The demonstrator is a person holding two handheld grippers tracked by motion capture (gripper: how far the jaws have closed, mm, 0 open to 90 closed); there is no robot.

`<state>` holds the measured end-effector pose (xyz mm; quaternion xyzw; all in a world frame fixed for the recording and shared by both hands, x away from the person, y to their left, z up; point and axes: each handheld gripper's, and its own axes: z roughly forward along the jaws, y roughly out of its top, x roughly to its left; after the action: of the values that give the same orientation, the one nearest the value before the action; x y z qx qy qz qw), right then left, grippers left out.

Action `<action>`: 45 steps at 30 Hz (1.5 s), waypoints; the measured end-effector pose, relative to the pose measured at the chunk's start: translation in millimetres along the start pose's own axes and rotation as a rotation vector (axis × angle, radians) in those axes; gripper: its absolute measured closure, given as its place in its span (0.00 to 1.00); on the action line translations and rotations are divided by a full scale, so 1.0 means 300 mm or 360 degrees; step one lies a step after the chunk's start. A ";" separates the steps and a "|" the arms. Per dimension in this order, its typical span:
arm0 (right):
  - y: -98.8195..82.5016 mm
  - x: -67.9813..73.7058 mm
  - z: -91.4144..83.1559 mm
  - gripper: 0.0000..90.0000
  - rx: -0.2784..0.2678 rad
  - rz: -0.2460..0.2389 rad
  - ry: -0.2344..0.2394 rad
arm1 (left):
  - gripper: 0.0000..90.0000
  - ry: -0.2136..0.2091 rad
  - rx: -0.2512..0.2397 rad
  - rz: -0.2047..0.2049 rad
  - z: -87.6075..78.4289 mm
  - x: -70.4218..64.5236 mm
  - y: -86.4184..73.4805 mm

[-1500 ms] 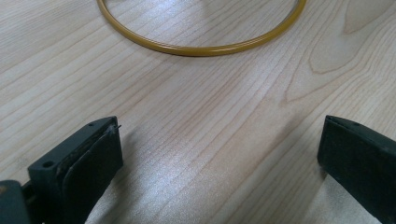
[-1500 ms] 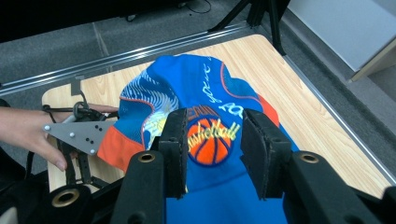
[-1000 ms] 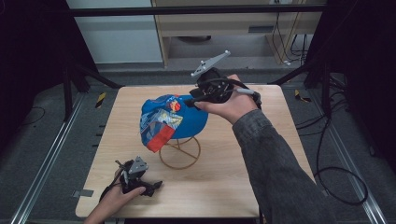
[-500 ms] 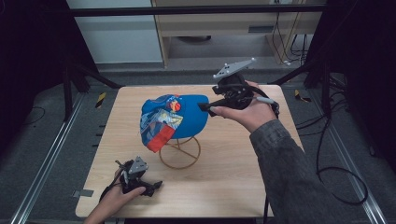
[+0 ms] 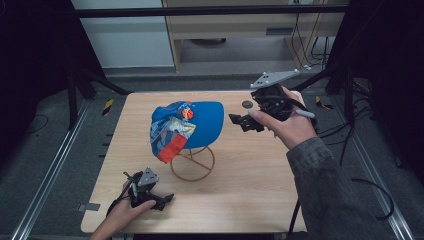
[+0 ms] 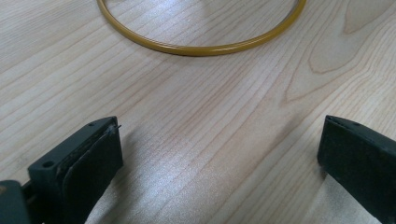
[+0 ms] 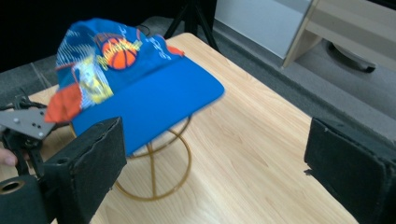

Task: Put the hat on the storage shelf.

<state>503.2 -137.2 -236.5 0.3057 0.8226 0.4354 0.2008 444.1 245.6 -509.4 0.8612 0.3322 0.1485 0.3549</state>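
A blue cap with a basketball print hangs on a gold wire stand at the middle of the table. Its peak points right, toward my right gripper, which is held in the air a little off the peak. In the right gripper view the cap lies ahead and to the left. The right gripper has just been opening its jaws, and nothing is between them. My left gripper rests at the front left, open on bare wood, with the stand's base ring just ahead.
A small dark round disc lies on the wooden table near the far right, behind the right gripper. Black frame legs and a wooden shelf unit stand beyond the far edge. Bare wood stretches along the table's right and front.
My right gripper has drawn back to the right, away from the cap's peak, and its jaws have spread apart. The cap stays on its stand. The left gripper has kept still.
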 end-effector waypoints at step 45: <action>-0.476 -0.129 -0.095 0.09 0.0041 0.0215 -0.0277 | 0.00 0.0001 0.0001 -0.0004 -0.001 -0.002 -0.002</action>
<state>467.6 -242.2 -338.5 0.3995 0.7851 0.4092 0.2377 443.2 245.6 -509.6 0.8609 0.3333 0.1482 0.3548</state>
